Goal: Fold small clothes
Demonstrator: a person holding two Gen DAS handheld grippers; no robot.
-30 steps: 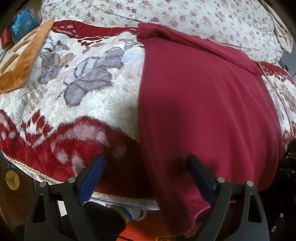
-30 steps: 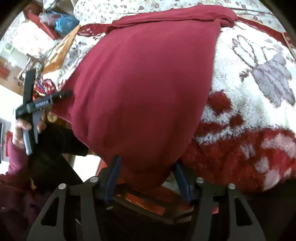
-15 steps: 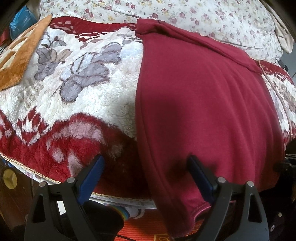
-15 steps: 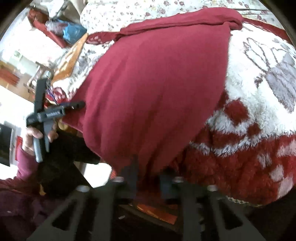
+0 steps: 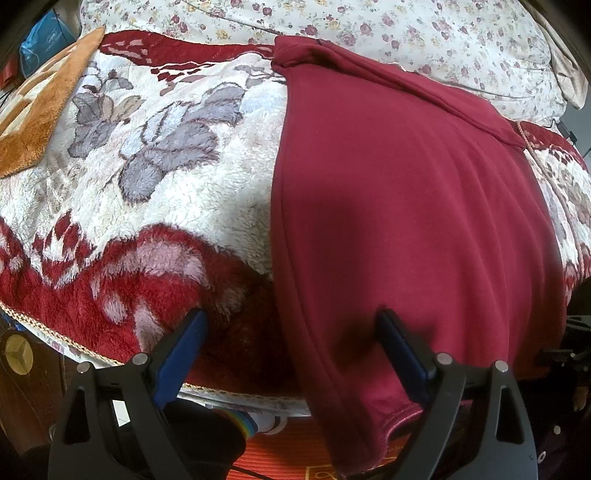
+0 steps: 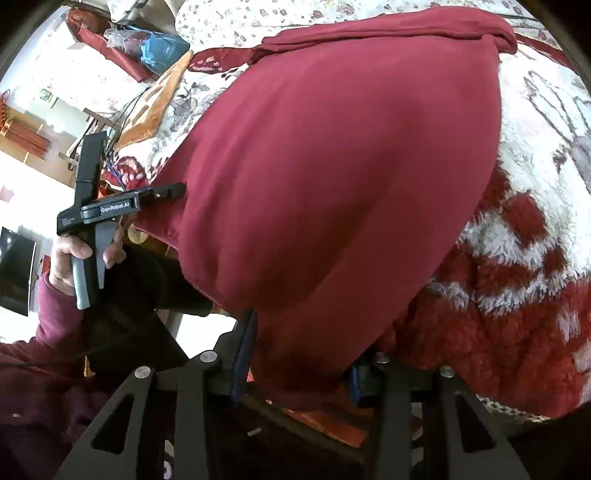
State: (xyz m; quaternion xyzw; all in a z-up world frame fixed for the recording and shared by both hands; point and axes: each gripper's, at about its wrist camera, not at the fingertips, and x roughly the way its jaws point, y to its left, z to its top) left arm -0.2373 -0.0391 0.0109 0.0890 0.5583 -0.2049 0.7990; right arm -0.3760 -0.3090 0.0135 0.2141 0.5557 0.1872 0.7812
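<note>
A dark red garment (image 5: 406, 206) lies spread on a fleece blanket (image 5: 155, 192) and hangs over the bed's near edge. My left gripper (image 5: 291, 350) is open, its jaws on either side of the garment's left hem without closing on it. In the right wrist view the garment (image 6: 351, 177) fills the middle. My right gripper (image 6: 299, 354) has its jaws close together around the garment's lower corner, the cloth bunched between them. The left gripper (image 6: 162, 192) also shows there in a hand, at the garment's far edge.
A floral sheet (image 5: 406, 33) covers the bed behind the blanket. An orange mat (image 5: 33, 122) lies at the left. A blue bag (image 6: 162, 51) and clutter sit beyond the bed. An orange floor mat (image 5: 295, 450) lies below the bed edge.
My right gripper's jaws have closed in on the garment's lower corner and lifted it a little. The left gripper has stayed open and edged slightly forward.
</note>
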